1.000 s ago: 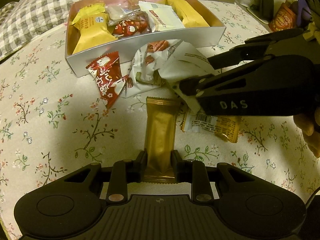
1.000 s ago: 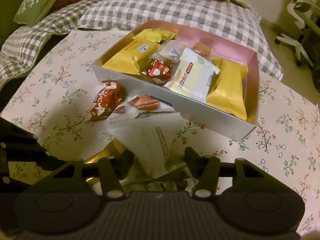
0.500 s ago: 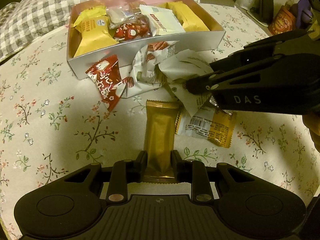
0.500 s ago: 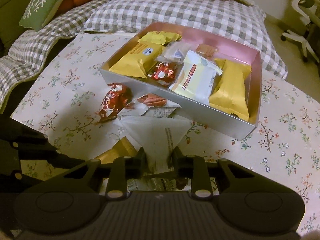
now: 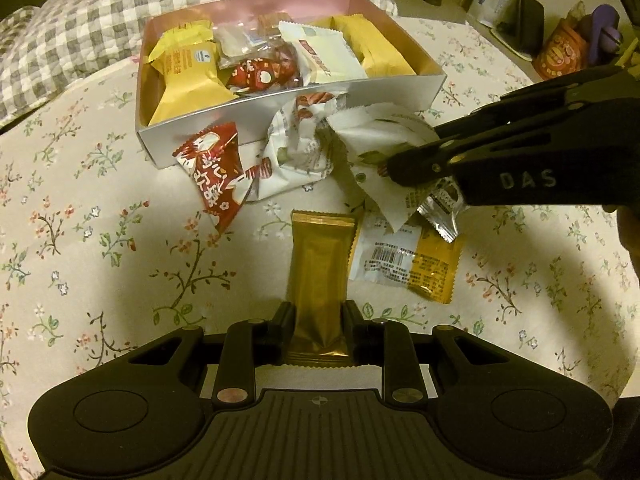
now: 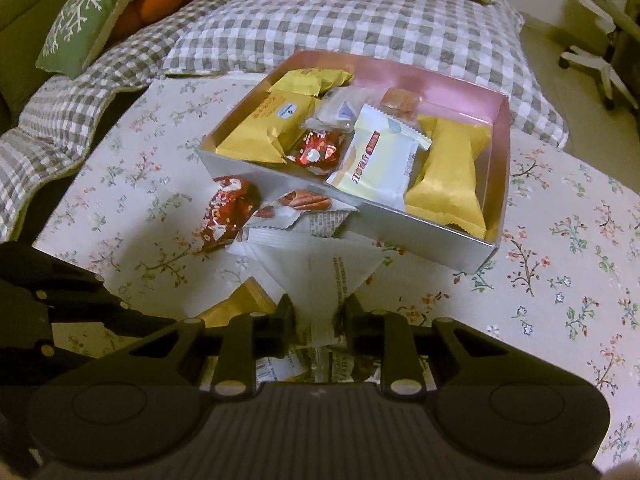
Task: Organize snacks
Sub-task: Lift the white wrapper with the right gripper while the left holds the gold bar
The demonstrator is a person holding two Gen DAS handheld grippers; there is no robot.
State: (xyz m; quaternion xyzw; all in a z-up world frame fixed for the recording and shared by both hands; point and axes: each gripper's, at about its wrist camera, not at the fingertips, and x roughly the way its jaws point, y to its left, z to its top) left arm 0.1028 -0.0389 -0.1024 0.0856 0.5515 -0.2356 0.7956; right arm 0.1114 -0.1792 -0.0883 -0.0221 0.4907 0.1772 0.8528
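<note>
Right gripper [image 6: 318,312] pinches a white snack packet [image 6: 320,264] — snack box [image 6: 400,226] just beyond.

Floral tablecloth [image 6: 568,248], grey checked quilt [image 6: 320,28], green cushion [image 6: 86,12], white office chair [image 6: 600,56], dim warm light

Loose packets [image 5: 296,152] crowd the cloth just before the snack box [image 5: 400,98], blocking its near wall; the floral cloth [image 5: 100,240] left of the box lies open.

Matte black tongs [image 5: 319,320], "DAS" lettering
</note>
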